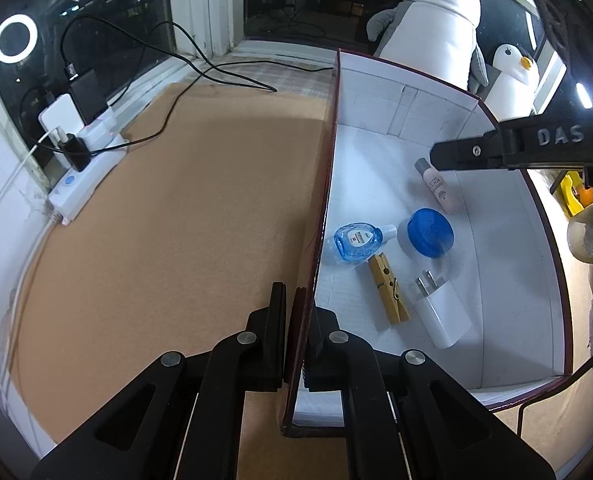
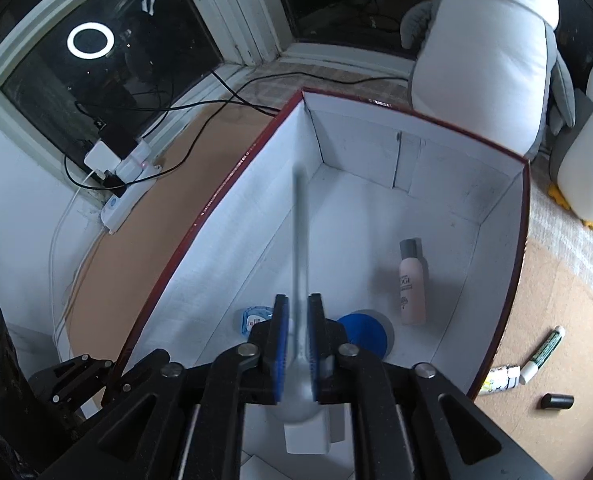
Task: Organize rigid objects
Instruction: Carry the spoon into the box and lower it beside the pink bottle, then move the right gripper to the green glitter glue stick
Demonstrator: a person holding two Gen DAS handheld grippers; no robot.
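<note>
A tan, cork-like mat (image 1: 168, 216) is covering the work surface, which is sitting in a window corner with dark panes and white frames (image 1: 206, 4). A ring light (image 1: 15, 38) is reflecting in the left pane. A white power strip (image 1: 86, 178) is lying along the mat's left edge beside the wall, carrying several plugs and adapters, and black cables (image 1: 200, 70) are trailing from it across the mat. 2 plush penguins, 1 large (image 1: 436, 16) and 1 small (image 1: 510, 80), are standing behind the box.

The white-lined box (image 1: 380, 92) with a dark red rim is sitting on the mat. The left gripper (image 1: 296, 300) is pinching the box's left wall, 1 finger outside and 1 inside. Inside on the floor are lying a blue clear bottle (image 1: 356, 240), a blue round lid (image 1: 430, 232), a wooden clothespin (image 1: 388, 288), a white charger plug (image 1: 440, 308) and a pink bottle (image 1: 438, 186) with a grey cap.

The right gripper (image 2: 298, 320) is hovering over the box interior, its blue-padded jaws closed on a grey spoon (image 2: 300, 248), bowl nearest the camera and handle pointing away, blurred. Outside the box's right wall, a green-and-white marker (image 2: 542, 354), a black cap (image 2: 556, 401) and a small tube (image 2: 502, 378) are lying on the mat.
</note>
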